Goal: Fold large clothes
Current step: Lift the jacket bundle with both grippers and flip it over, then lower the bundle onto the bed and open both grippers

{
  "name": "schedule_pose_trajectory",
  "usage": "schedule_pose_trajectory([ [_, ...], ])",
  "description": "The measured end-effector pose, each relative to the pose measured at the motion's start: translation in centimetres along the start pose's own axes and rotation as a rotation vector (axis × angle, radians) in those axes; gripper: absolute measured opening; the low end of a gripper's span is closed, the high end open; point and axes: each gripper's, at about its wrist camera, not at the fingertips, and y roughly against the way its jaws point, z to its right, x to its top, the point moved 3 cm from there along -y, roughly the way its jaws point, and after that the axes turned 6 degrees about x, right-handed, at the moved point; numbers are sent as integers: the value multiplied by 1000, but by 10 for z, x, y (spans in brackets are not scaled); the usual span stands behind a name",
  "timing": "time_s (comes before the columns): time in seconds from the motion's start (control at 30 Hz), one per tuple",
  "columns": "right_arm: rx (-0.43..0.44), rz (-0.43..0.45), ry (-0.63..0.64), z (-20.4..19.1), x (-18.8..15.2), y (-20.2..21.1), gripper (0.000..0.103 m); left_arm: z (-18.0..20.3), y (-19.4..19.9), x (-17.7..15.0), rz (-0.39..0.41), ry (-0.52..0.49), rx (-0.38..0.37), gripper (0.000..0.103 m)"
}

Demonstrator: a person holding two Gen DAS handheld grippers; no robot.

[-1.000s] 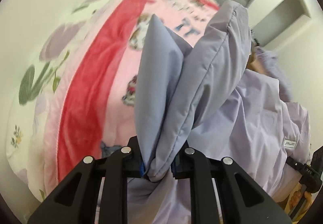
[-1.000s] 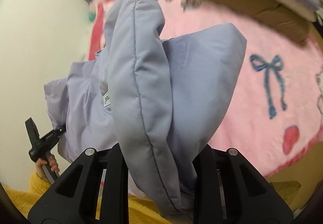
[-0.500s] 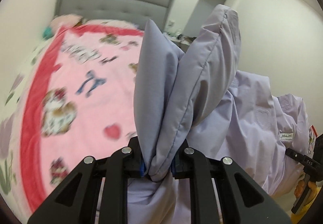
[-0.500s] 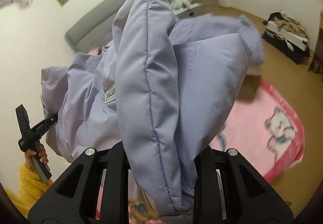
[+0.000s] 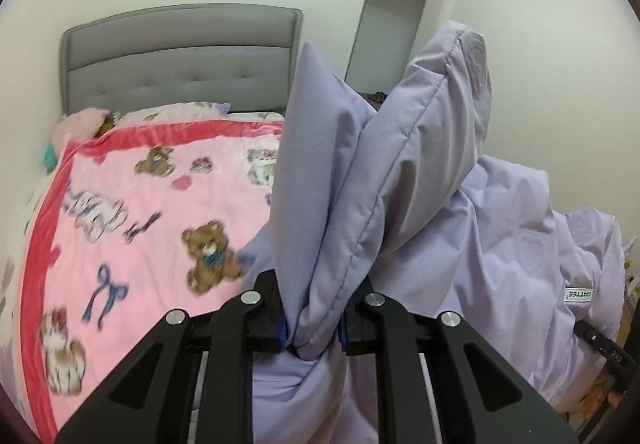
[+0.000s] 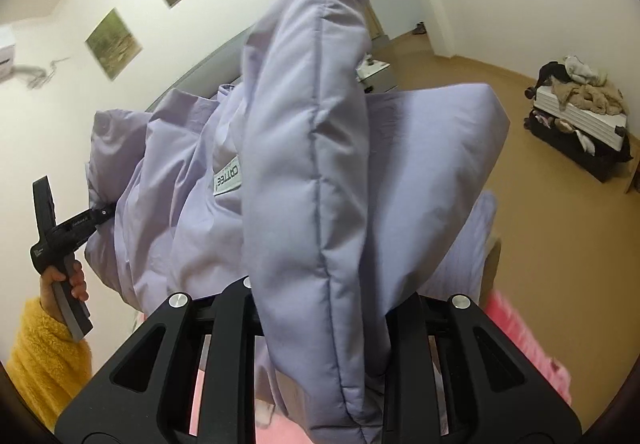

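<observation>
A large padded lilac jacket [image 5: 500, 236] hangs in the air between both grippers, above a bed with a pink blanket [image 5: 152, 203]. My left gripper [image 5: 312, 328] is shut on a thick padded edge of the jacket, which stands up between the fingers. My right gripper [image 6: 320, 328] is shut on another padded edge of the jacket [image 6: 312, 171]. A white label [image 6: 228, 179] shows on the jacket. The left gripper also shows in the right wrist view [image 6: 96, 213], clamped on the jacket's far side and held by a hand in a yellow sleeve.
A grey padded headboard [image 5: 180, 55] stands at the bed's far end, with pillows [image 5: 80, 123] below it. A doorway [image 5: 400, 11] is behind. A pile of clothes on a case [image 6: 580, 111] sits on the wooden floor [image 6: 560, 244] to the right.
Both grippers have lifted the jacket and tilted upward. The views swung from looking down at the blanket to looking across the room at the headboard and walls. Both grips are unchanged.
</observation>
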Motion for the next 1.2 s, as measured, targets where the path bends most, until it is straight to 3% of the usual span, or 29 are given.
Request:
schedule_pose_trajectory([
  [0.27, -69, -26, -64, 52, 50, -87, 20, 37, -134, 57, -92, -31, 6, 17],
  [0.37, -83, -65, -163, 85, 55, -119, 21, 43, -180, 58, -147, -50, 23, 17],
  [0.53, -104, -126, -280, 136, 35, -153, 24, 42, -240, 35, -246, -116, 49, 21],
  [0.63, -91, -139, -365, 158, 21, -166, 31, 35, -264, 18, -277, -160, 58, 39],
  [0.67, -88, -146, -380, 159, 17, -168, 35, 31, -269, 14, -275, -186, 76, 56],
  [0.7, -78, -147, -402, 166, 14, -171, 42, 27, -272, 12, -261, -207, 88, 67],
  [0.83, -47, -122, -476, 183, 9, -162, 59, -4, -274, 18, -222, -177, 13, 81],
  [0.87, -70, -111, -477, 180, 5, -153, 70, -12, -271, 22, -197, -167, 15, 88],
  [0.9, -145, -91, -457, 182, 6, -141, 79, -21, -267, 26, -171, -148, 3, 91],
  [1.0, -295, -60, -334, 172, 19, -116, 81, -29, -249, 45, -90, -135, -25, 91],
  [1.07, -438, 32, -129, 148, 41, -98, 86, -15, -238, 58, -19, -191, -20, 91],
  [1.17, -477, 97, 151, 117, 68, -100, 86, 21, -216, 75, 119, -270, -75, 94],
  [1.2, -443, 89, 200, 111, 74, -107, 75, 38, -211, 77, 139, -299, -113, 95],
])
